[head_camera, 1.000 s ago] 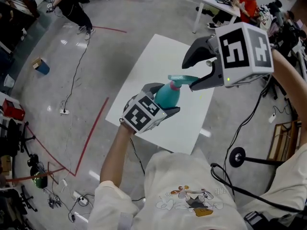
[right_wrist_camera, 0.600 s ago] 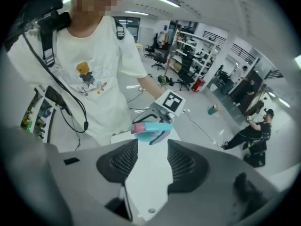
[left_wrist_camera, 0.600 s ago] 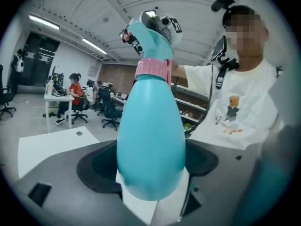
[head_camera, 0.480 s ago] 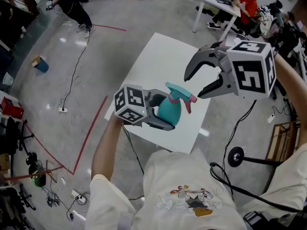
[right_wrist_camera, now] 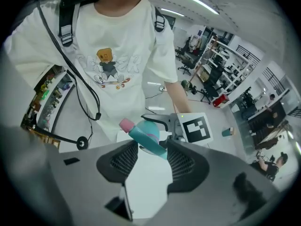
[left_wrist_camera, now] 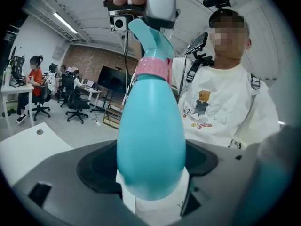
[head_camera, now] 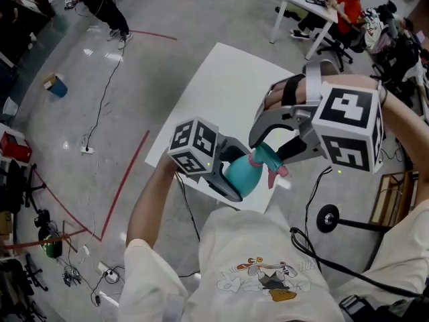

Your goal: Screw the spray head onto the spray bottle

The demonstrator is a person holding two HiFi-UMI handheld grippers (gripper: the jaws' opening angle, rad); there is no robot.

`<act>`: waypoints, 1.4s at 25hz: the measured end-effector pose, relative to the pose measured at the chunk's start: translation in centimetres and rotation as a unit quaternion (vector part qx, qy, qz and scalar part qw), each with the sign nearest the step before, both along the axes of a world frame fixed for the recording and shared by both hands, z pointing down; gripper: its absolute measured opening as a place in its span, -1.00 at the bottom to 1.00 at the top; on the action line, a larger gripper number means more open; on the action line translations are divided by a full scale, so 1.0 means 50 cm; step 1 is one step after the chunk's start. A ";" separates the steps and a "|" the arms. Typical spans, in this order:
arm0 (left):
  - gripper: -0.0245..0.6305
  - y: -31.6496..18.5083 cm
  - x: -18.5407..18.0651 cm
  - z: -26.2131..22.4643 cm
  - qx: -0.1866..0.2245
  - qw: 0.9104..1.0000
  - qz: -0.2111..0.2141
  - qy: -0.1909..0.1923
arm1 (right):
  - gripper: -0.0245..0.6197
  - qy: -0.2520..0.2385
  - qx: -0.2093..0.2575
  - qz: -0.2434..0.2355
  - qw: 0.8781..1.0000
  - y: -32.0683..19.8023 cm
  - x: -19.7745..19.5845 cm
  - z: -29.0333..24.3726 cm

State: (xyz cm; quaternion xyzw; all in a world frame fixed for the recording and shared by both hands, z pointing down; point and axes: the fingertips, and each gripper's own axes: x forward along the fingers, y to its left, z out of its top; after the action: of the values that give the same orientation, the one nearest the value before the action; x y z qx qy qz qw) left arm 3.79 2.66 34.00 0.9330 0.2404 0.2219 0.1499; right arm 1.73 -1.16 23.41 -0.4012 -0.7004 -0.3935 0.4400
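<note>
A teal spray bottle (head_camera: 240, 175) is held above the near edge of the white table (head_camera: 221, 86), with my left gripper (head_camera: 233, 171) shut on its wide body. Its teal spray head (head_camera: 266, 158), with a pink nozzle (head_camera: 277, 173), sits on the neck and points toward the person. My right gripper (head_camera: 271, 146) comes down over that head, jaws open on either side of it. In the left gripper view the bottle (left_wrist_camera: 150, 145) fills the jaws and rises to a pink collar (left_wrist_camera: 154, 70). In the right gripper view the spray head (right_wrist_camera: 146, 135) lies between the pads (right_wrist_camera: 126, 158).
A person in a cream T-shirt (left_wrist_camera: 214, 107) holds both grippers. A black stand base (head_camera: 330, 219) and cables lie on the floor at the right. Red tape (head_camera: 127, 180) marks the floor at the left. Desks with seated people (head_camera: 345, 5) stand far behind.
The left gripper has swung the bottle toward the person, its head now aimed at the near right. The right gripper has rolled and come down from apart to straddle the spray head.
</note>
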 end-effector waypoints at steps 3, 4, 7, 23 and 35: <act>0.31 0.020 0.008 0.008 0.006 1.000 0.020 -0.018 | -0.34 0.022 -0.004 -0.019 1.000 0.022 0.012 0.012; 0.31 0.027 0.012 0.010 0.005 0.999 0.027 -0.023 | -0.34 0.027 -0.004 -0.024 0.999 0.027 0.016 0.016; 0.31 0.043 0.018 0.012 0.000 0.998 0.044 -0.035 | -0.34 0.039 0.010 -0.048 0.998 0.042 0.028 0.032; 0.31 0.066 0.031 0.032 0.032 0.994 0.068 -0.078 | -0.36 0.092 0.002 -0.091 0.992 0.083 0.063 0.071; 0.31 0.087 0.032 0.019 0.017 0.994 0.083 -0.072 | -0.48 0.079 0.042 -0.104 0.991 0.096 0.063 0.084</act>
State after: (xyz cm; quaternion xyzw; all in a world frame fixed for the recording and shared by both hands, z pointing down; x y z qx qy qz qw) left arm 5.37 7.03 34.95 0.8936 0.3021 0.3046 0.1322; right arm 4.87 3.64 27.59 -0.4828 -0.6005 -0.4337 0.4671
